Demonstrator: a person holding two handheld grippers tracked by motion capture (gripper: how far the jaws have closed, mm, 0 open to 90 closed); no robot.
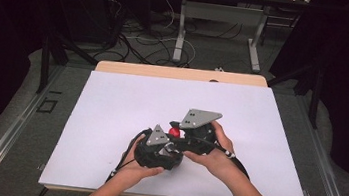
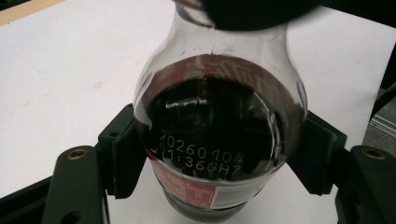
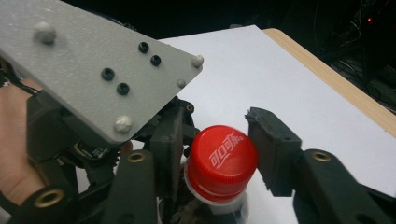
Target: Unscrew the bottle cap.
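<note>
The bottle (image 2: pixel 219 135) sits low over the white table (image 1: pixel 111 100), near its front edge, caught between both grippers. It is a small clear plastic bottle of dark cola — the liquid stands up to the shoulder, so it is judged nearly full and fairly heavy for its size. The wall looks thin and glossy; it would give under a hard squeeze and could slip if turned, while the liquid inside lends it some stiffness.

The left gripper (image 2: pixel 219 154) holds the bottle across its body, just above the red label (image 2: pixel 201 191); its fingers (image 2: pixel 123 154) press on both sides of the round belly, closed as far as the bottle allows. That is a sound place to steady it — wide, firm, close to the weight.

The red cap (image 3: pixel 222 161) tops the bottle's neck, and the right gripper (image 3: pixel 219 154) has closed on it from above the left gripper's grey plate (image 3: pixel 93 60). One of its fingers (image 3: pixel 275 149) meets the cap's edge, the other sits against the opposite side. The cap is hard, ribbed and small, so it is the right place to grip for twisting; the ribs should resist slipping, provided the bottle's body is kept from turning with it.
</note>
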